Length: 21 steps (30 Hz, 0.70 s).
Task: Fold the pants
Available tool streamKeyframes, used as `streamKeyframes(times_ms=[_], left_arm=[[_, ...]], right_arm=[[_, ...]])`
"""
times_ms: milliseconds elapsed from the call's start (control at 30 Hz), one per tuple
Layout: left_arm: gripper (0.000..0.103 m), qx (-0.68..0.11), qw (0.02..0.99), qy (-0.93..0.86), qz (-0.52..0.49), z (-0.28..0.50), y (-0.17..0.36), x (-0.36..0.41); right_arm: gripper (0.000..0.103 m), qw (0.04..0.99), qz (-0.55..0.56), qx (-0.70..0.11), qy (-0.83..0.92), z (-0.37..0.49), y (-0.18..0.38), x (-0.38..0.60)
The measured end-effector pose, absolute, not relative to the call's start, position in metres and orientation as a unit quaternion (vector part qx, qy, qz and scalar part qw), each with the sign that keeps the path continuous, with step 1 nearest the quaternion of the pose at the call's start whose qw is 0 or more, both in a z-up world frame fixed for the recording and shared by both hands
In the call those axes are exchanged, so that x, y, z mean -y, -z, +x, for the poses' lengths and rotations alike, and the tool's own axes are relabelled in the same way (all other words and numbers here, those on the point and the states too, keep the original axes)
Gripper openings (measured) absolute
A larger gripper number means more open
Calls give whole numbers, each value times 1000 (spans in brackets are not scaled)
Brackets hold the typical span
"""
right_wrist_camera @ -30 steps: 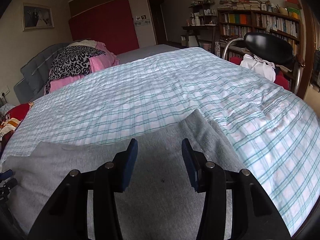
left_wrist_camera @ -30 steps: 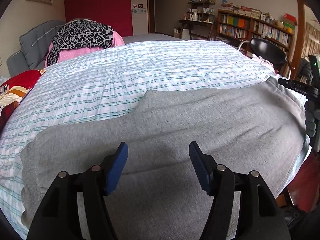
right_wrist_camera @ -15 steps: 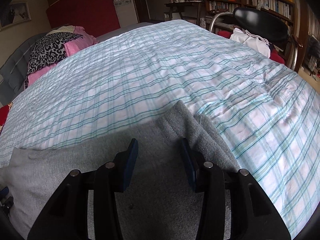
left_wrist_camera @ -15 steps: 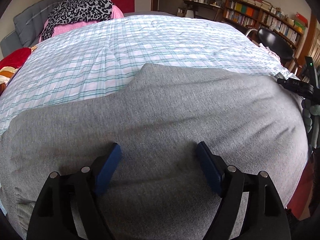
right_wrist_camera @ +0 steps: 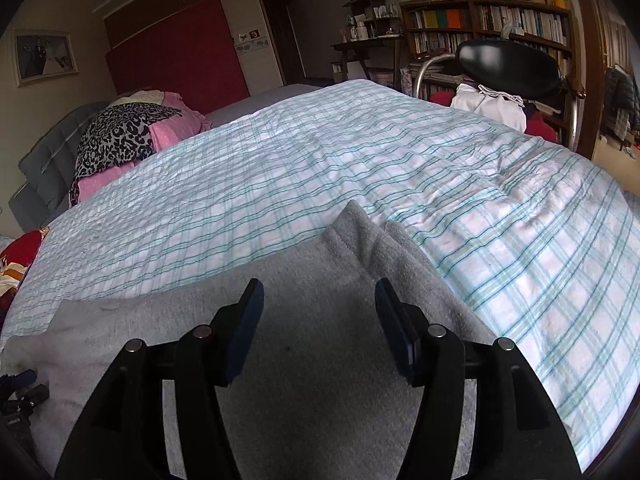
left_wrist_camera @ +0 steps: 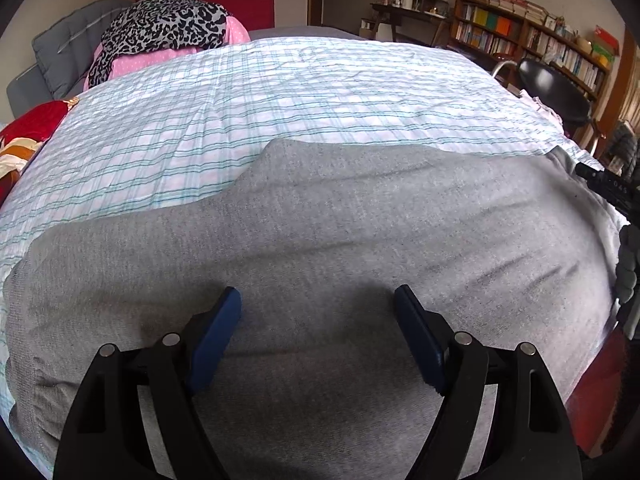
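Grey sweatpants (left_wrist_camera: pixel 340 240) lie flat across the near edge of a bed with a white and teal plaid sheet (left_wrist_camera: pixel 300 92). My left gripper (left_wrist_camera: pixel 318 304) is open, its blue pads just above the grey cloth. My right gripper (right_wrist_camera: pixel 319 300) is open over the right end of the pants (right_wrist_camera: pixel 320 340), where a stitched hem corner (right_wrist_camera: pixel 352 224) points up the bed. The right gripper's body shows at the right edge of the left wrist view (left_wrist_camera: pixel 612 188). Neither gripper holds anything.
A leopard-print and pink pile (left_wrist_camera: pixel 160 36) lies at the head of the bed by a grey headboard (left_wrist_camera: pixel 52 52). Red cloth (left_wrist_camera: pixel 28 128) lies at the left. A black chair (right_wrist_camera: pixel 508 68) with white cloth and bookshelves (right_wrist_camera: pixel 488 20) stand on the right.
The left gripper dipped toward the pants, then lifted back a little. The right gripper opened wider and tilted up. The pants have not moved.
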State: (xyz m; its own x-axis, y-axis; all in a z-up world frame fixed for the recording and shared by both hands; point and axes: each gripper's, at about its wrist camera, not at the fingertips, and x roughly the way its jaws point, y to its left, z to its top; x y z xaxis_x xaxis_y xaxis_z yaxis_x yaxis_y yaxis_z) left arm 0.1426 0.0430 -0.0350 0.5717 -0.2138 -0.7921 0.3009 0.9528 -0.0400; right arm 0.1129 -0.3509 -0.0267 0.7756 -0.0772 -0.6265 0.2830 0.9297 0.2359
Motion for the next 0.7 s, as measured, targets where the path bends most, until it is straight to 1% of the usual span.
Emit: streamKeyframes(times_ms=[233, 467, 700], left_arm=[[78, -417, 883, 202, 73, 139, 19, 13], [78, -412, 871, 252, 93, 139, 16, 70], [78, -407, 857, 295, 114, 130, 16, 120]], right_arm=[[60, 922, 222, -290, 127, 29, 33, 375], [60, 899, 282, -283, 178, -46, 43, 403], [60, 878, 359, -290, 125, -66, 65, 404]])
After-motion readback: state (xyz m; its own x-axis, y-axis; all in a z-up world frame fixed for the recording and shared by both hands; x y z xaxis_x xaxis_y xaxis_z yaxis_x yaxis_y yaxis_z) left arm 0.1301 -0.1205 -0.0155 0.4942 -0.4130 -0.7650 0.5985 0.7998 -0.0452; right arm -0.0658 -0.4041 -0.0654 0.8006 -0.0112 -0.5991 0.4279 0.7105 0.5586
